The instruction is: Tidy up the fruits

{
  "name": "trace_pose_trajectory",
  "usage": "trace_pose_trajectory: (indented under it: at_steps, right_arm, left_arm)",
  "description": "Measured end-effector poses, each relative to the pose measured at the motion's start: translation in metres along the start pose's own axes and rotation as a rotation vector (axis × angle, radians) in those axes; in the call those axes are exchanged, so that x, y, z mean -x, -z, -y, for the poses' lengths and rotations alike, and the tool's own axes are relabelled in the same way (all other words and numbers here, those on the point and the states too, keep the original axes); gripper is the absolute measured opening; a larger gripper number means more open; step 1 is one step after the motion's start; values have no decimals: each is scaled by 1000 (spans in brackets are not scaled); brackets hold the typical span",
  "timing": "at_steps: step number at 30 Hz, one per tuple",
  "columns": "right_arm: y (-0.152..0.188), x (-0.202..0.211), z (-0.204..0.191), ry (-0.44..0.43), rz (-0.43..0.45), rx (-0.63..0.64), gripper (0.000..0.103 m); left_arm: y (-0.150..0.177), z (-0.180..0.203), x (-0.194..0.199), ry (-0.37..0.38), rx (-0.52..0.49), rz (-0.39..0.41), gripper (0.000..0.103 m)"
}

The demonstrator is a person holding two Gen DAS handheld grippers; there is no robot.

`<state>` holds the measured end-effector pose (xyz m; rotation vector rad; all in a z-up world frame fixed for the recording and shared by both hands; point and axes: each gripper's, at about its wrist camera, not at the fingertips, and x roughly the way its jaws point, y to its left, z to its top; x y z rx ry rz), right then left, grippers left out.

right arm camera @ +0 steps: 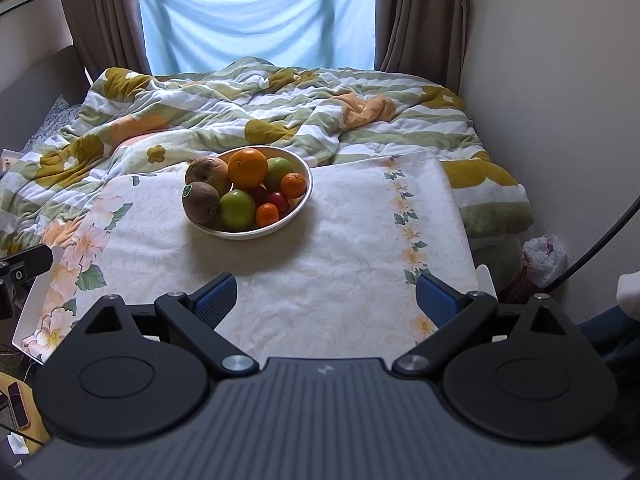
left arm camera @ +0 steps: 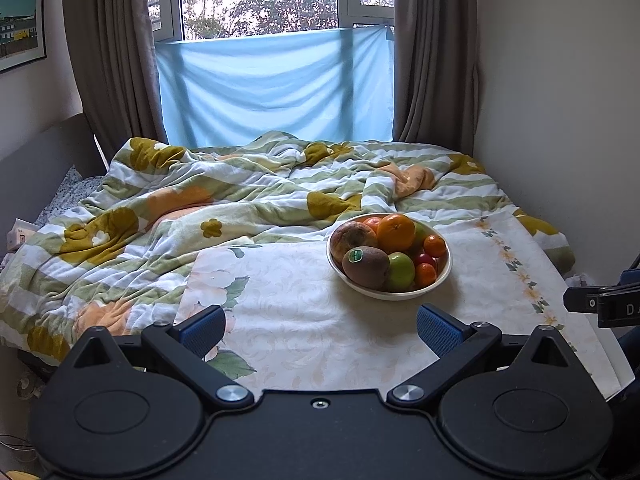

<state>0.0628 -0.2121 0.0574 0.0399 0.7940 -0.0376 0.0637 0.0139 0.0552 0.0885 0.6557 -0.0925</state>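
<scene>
Both grippers spread wide, empty, above the cloth-covered table.
Left wrist view: left gripper (left arm camera: 320, 330) level, short of the fruit bowl (left arm camera: 416, 292) ahead-right. Right wrist view: right gripper (right arm camera: 326, 300) likewise; bowl (right arm camera: 240, 233) ahead-left, untouched, holding all fruit.

The left gripper (left arm camera: 320, 330) is held level, its blue-padded fingers (left arm camera: 202, 330) spread wide with nothing between them. The right gripper (right arm camera: 326, 300) sits alongside, fingers (right arm camera: 438, 300) likewise wide apart and empty, both pointing forward.
</scene>
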Motion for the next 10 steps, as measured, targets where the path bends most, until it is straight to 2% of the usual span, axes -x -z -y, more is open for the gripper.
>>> trace_pose_trajectory:
  at_steps: [10]
  right_arm:
    - [0, -1, -5, 0, -10, 13, 103]
  left_arm:
    - [3, -9, -3, 4, 45, 0, 103]
